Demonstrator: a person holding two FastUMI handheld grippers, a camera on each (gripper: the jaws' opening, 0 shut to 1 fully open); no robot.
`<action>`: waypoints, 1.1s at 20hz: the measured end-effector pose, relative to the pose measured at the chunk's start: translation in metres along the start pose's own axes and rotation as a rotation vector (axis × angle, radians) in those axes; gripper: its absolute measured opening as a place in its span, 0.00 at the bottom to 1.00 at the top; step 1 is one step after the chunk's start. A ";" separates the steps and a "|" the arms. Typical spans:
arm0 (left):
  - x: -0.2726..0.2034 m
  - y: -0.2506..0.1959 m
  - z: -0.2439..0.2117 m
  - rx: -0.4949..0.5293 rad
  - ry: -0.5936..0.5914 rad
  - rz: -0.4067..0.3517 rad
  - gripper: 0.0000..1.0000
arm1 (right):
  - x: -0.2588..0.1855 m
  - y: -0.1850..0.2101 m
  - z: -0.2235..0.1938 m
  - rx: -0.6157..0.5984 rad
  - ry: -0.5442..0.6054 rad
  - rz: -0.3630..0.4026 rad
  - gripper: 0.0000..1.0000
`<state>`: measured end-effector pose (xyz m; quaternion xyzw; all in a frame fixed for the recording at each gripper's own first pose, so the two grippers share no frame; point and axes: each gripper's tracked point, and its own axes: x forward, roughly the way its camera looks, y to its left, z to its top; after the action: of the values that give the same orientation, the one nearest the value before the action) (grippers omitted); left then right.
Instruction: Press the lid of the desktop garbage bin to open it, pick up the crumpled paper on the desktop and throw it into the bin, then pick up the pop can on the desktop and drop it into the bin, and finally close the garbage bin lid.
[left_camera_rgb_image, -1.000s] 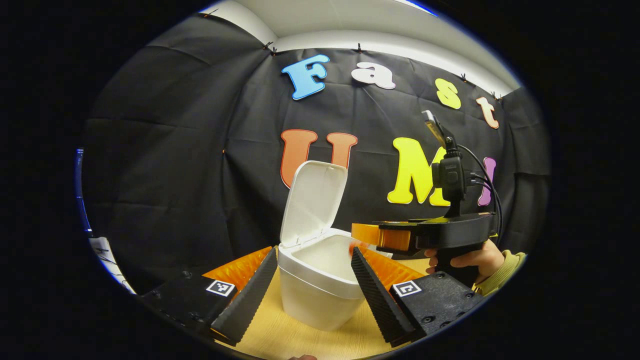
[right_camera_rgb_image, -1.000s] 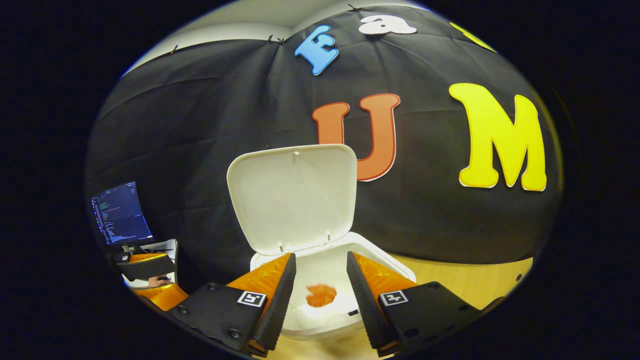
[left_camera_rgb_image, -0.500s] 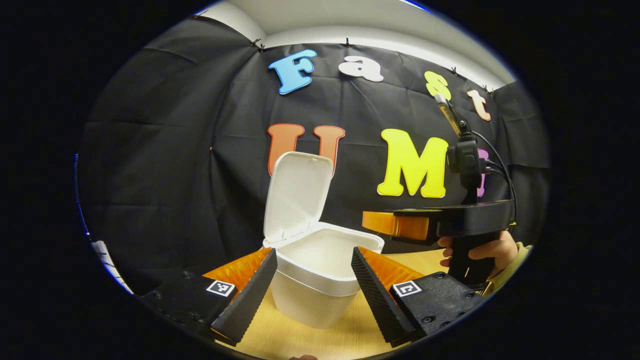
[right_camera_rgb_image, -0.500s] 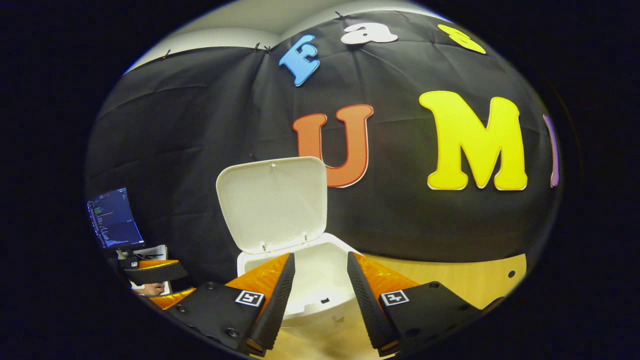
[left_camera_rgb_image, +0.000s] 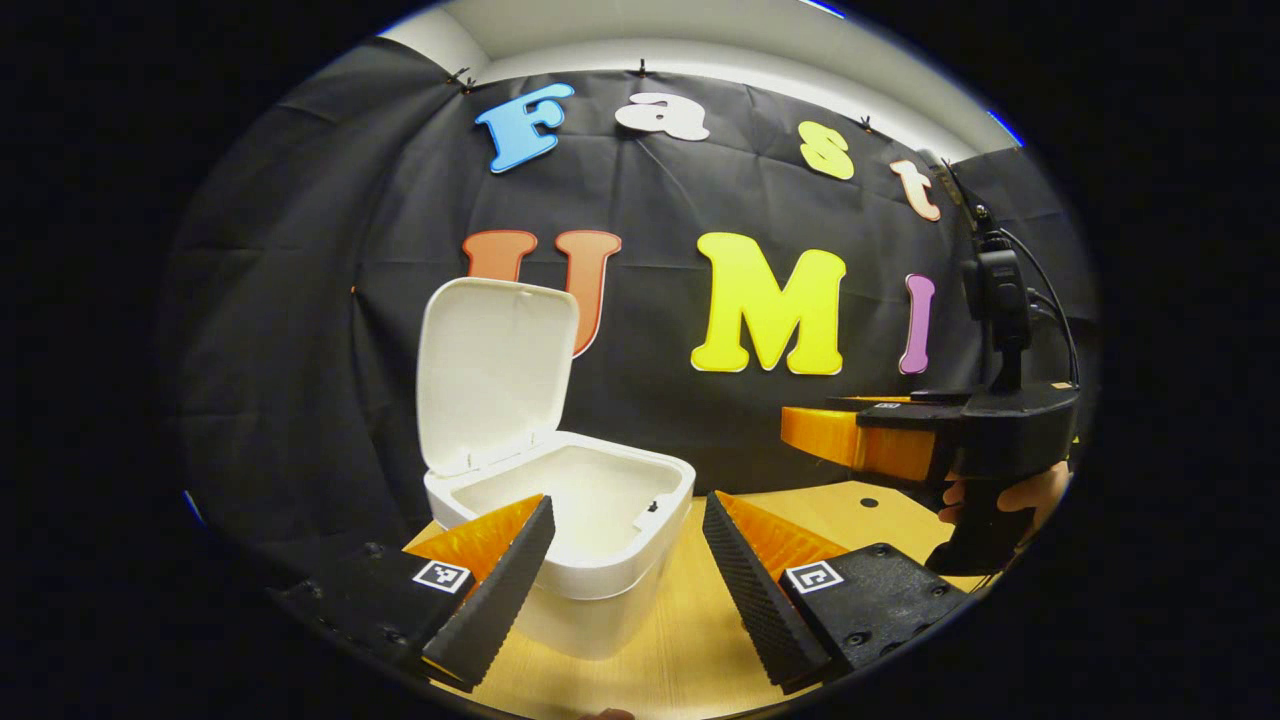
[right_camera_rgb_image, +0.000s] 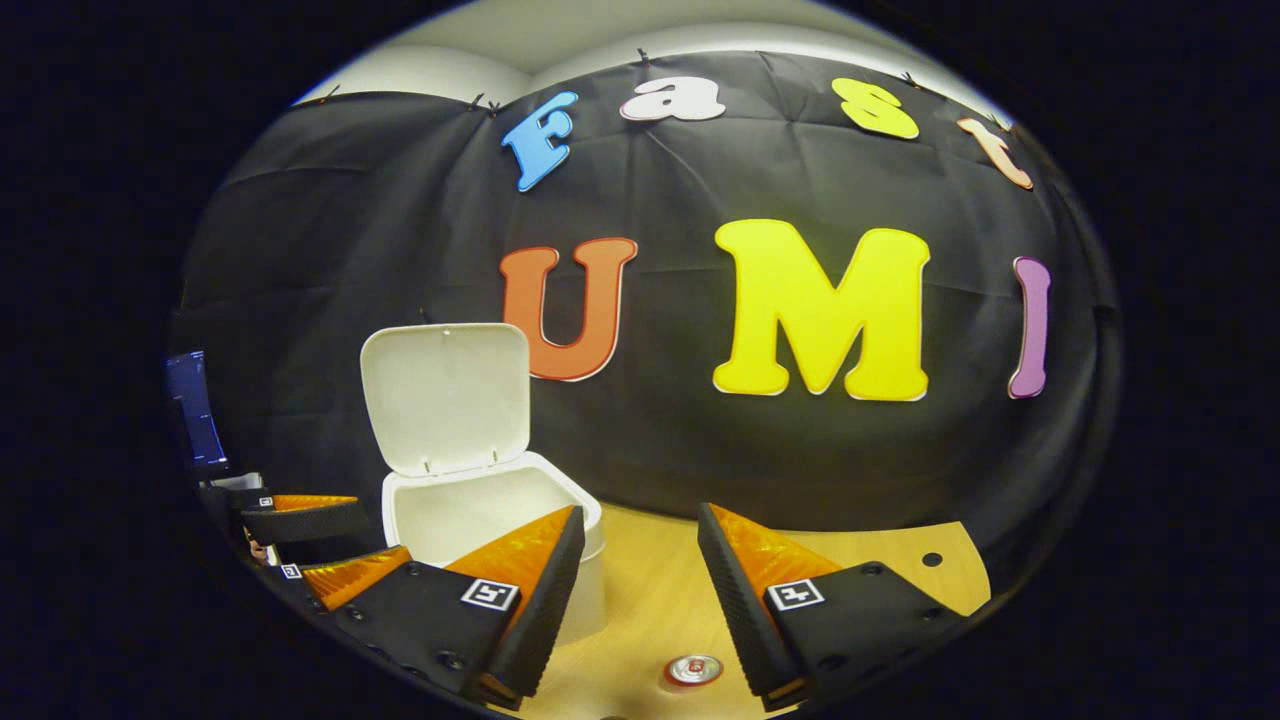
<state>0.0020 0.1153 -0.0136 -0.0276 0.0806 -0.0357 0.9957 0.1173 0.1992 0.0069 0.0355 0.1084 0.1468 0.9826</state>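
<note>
The white desktop bin (left_camera_rgb_image: 668, 500) stands on the wooden table with its lid (left_camera_rgb_image: 495, 375) raised upright at the back. My left gripper (left_camera_rgb_image: 625, 590) is open and empty, just in front of the bin's right front corner. To the right a hand (left_camera_rgb_image: 1000, 495) holds my right gripper (left_camera_rgb_image: 800, 435) level above the table, well clear of the bin. In the right gripper view that gripper (right_camera_rgb_image: 640, 600) is open and empty, with the bin (right_camera_rgb_image: 450, 520) and its raised lid (right_camera_rgb_image: 445, 395) to its left. The pop can (right_camera_rgb_image: 692, 669) stands below, between the fingers, showing its top.
The black cloth wall stands close behind the bin. Bare wooden table (right_camera_rgb_image: 650, 570) stretches right of the bin to a rounded edge with a small hole (right_camera_rgb_image: 932, 559). A monitor (right_camera_rgb_image: 195, 410) and my left gripper (right_camera_rgb_image: 375, 540) lie at the far left.
An orange crumpled paper was dropping into the bin a second ago and is gone from sight. The right gripper has drawn back rightward from over the bin; the can top has come into view.
</note>
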 end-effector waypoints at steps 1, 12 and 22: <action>0.003 -0.011 -0.001 0.002 0.002 -0.021 0.98 | -0.006 -0.010 0.000 0.008 -0.003 -0.020 0.77; 0.029 -0.083 -0.053 0.004 0.060 -0.127 0.99 | -0.070 -0.104 -0.023 0.114 0.021 -0.191 0.90; 0.052 -0.145 -0.120 0.049 0.125 -0.212 0.99 | -0.134 -0.166 -0.026 0.044 -0.089 -0.367 0.94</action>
<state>0.0235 -0.0386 -0.1315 -0.0096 0.1385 -0.1444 0.9797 0.0327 0.0024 -0.0083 0.0431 0.0726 -0.0390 0.9957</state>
